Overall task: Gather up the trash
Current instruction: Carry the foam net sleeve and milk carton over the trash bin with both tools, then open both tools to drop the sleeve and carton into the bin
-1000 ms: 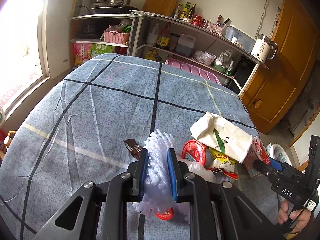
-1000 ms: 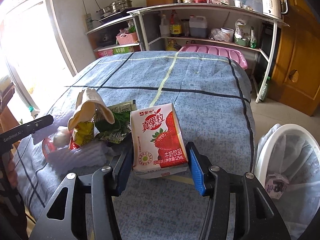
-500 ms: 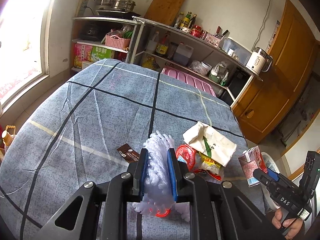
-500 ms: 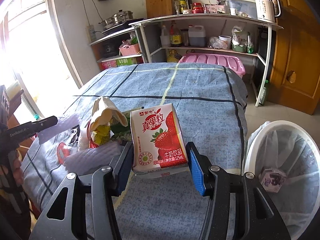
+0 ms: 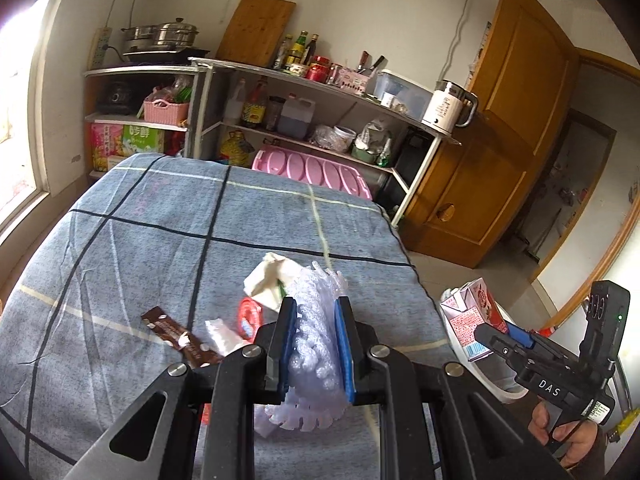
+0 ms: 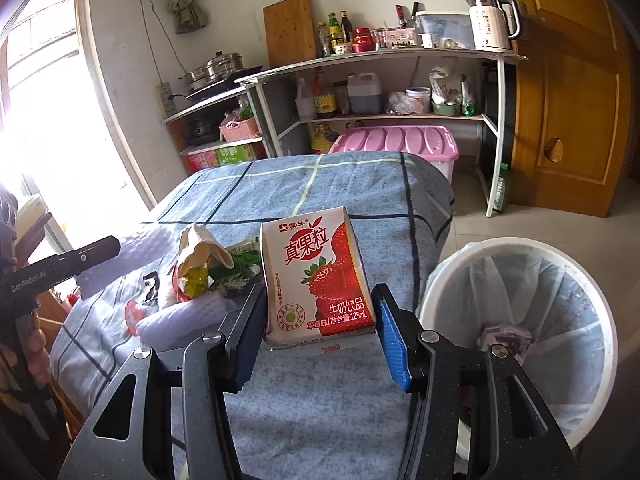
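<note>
Midway through the clear-up, by the look of it. Right gripper [image 6: 318,330] clamped on a strawberry milk carton [image 6: 316,280], held up just beside the white lined bin [image 6: 516,320] and not yet over its mouth. Left gripper [image 5: 316,354] pinched tight on a white foam net sleeve [image 5: 316,344], farther from the bin, above the blue checked cloth [image 5: 140,240]. Already in the bin: one small crumpled pack [image 6: 506,338]. Left on the cloth, away from the bin: a brown wrapper [image 5: 176,334], a red lid [image 5: 250,316], a white paper bag [image 5: 272,280], plus green and yellow packets [image 6: 224,272]. Both held pieces probably binned next, then the rest fetched.
</note>
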`<state>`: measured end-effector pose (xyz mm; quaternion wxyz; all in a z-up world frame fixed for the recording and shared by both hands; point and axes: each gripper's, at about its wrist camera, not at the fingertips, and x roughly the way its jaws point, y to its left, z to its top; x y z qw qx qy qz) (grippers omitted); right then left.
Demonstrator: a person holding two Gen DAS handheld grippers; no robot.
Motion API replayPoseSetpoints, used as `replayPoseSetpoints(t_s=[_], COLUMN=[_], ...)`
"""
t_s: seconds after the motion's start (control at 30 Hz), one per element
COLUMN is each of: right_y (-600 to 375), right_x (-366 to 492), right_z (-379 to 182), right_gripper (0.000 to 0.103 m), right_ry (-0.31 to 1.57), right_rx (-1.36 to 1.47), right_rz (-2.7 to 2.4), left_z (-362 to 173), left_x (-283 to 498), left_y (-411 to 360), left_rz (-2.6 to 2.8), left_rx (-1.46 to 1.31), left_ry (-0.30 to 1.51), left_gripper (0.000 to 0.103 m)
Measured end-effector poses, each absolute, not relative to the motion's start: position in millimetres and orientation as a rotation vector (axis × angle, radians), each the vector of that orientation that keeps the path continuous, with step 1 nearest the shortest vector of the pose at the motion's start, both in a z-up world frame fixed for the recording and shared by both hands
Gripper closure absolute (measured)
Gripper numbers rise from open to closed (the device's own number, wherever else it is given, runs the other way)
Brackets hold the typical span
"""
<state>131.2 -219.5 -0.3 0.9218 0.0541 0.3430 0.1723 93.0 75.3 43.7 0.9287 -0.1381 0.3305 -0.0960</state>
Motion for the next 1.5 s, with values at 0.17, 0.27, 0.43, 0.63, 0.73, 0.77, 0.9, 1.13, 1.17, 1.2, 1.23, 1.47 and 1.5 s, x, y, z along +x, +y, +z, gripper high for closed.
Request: replayPoseSetpoints(t_s=[0.17,0.27,0.43,0.63,0.73,0.77,0.9,1.13,1.17,1.2,1.23,1.47,1.5], right_y=[-253.3,-271.8,-302.9,-343.3,-362.1,-367.7,-385.4,-404.3,-405.4,-406.4,-408.2,-405.5,-404.9], right_x=[124.4,122.4,118.2,119.3,120.7,121.1,123.8,127.1,128.6,130.0,131.9,134.7,134.2], right_z=[3.6,3.0,-0.6,-10.8,-19.6,-22.5,-34.2,-53.8,-56.4,-58.9,-61.5,-66.9,-66.1], right_gripper=[0.05,0.05,0.05,0.05,0.05,0.05,0.049,0.049,0.049,0.049,0.049,0.041,0.038], right_ry=[0.69,0.693,0.701,0.738,0.761,0.767,0.802,0.86,0.87,0.878,0.885,0.894,0.89], right_rx=[0.134,0.145,0.159,0.181,0.187,0.19,0.197,0.187,0.183,0.178,0.174,0.167,0.167], right_rz=[0.29,0.253,0.189,0.112,0.075,0.067,0.035,0.011,0.009,0.006,0.008,0.017,0.018], left_z=[45.8,46.0,40.0,27.7,20.0,18.3,6.1,-14.6,-17.3,-19.8,-21.7,-28.3,-28.0], left_x=[101.2,106.4,117.4,130.6,136.7,138.0,143.1,146.3,146.5,147.1,147.9,152.1,152.0], left_y=[30.9,2.2,-44.9,-101.7,-130.0,-138.3,-167.1,-203.3,-205.9,-208.2,-209.6,-211.7,-210.3], left_rz=[-0.288,-0.34,-0.429,-0.525,-0.565,-0.577,-0.603,-0.621,-0.619,-0.618,-0.622,-0.602,-0.598], left_rx=[-0.251,-0.235,-0.211,-0.173,-0.144,-0.13,-0.102,-0.056,-0.048,-0.047,-0.049,-0.04,-0.043], left_ry=[0.686,0.693,0.719,0.765,0.798,0.806,0.842,0.899,0.903,0.91,0.917,0.93,0.929], left_gripper=[0.083,0.083,0.083,0.083,0.083,0.083,0.083,0.083,0.083,0.083,0.083,0.065,0.059])
